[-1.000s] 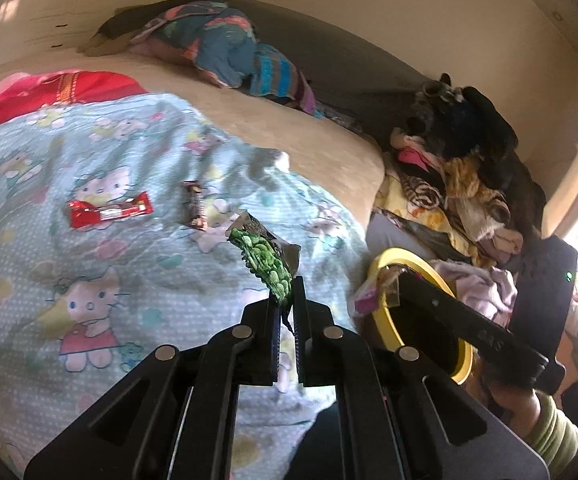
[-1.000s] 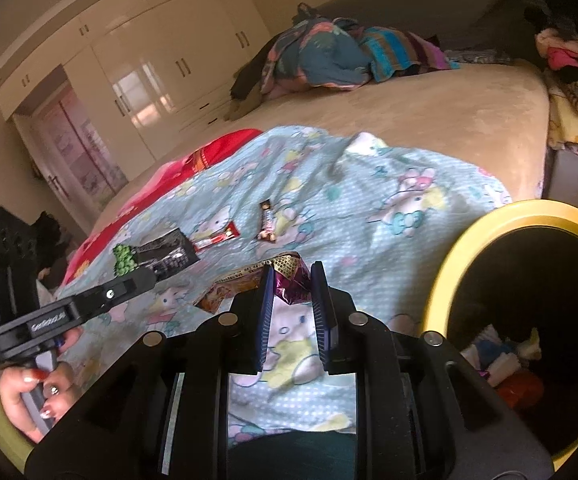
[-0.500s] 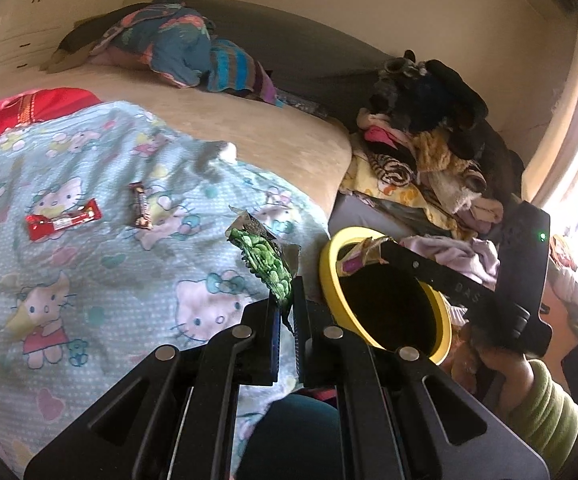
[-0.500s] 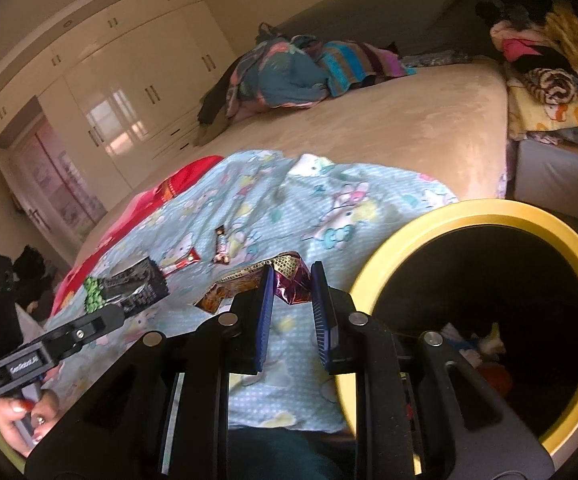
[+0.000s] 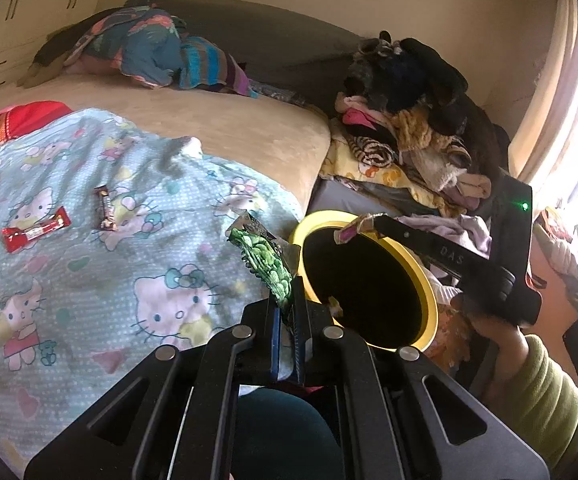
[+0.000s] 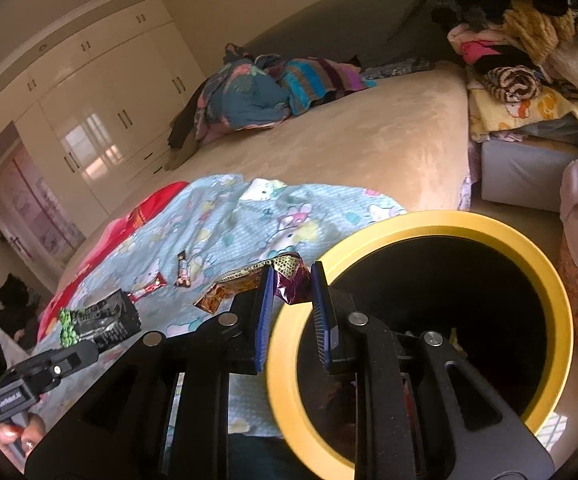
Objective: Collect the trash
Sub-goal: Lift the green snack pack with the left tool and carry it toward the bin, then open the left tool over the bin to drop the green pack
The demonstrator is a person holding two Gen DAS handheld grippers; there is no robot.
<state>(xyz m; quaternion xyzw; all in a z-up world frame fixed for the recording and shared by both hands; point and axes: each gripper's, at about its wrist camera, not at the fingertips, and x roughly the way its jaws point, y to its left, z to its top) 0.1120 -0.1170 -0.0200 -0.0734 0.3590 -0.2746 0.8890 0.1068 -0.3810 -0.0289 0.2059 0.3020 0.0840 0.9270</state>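
Observation:
My left gripper [image 5: 287, 300] is shut on a green pea snack packet [image 5: 263, 258], held just left of the yellow-rimmed bin [image 5: 425, 284]. My right gripper [image 6: 291, 280] is shut on a crumpled purple and gold wrapper [image 6: 289, 278], held at the near left rim of the same bin [image 6: 505, 236]. From the left wrist view the right gripper [image 5: 351, 228] reaches over the bin's far rim with that wrapper. A red bar wrapper [image 5: 35, 230] and a brown bar wrapper [image 5: 105, 208] lie on the blue cartoon-cat blanket [image 5: 89, 280].
The bin stands on the floor beside the bed's corner. A heap of clothes [image 5: 417, 120] rises behind it, and a bundle of bedding [image 5: 149, 56] lies at the bed's far side. White wardrobes [image 6: 101, 100] line the far wall. A green sleeve [image 5: 545, 396] holds the right gripper.
Both grippers have swung right from over the blanket towards the bin, each still holding its wrapper. The bin now fills far more of both views.

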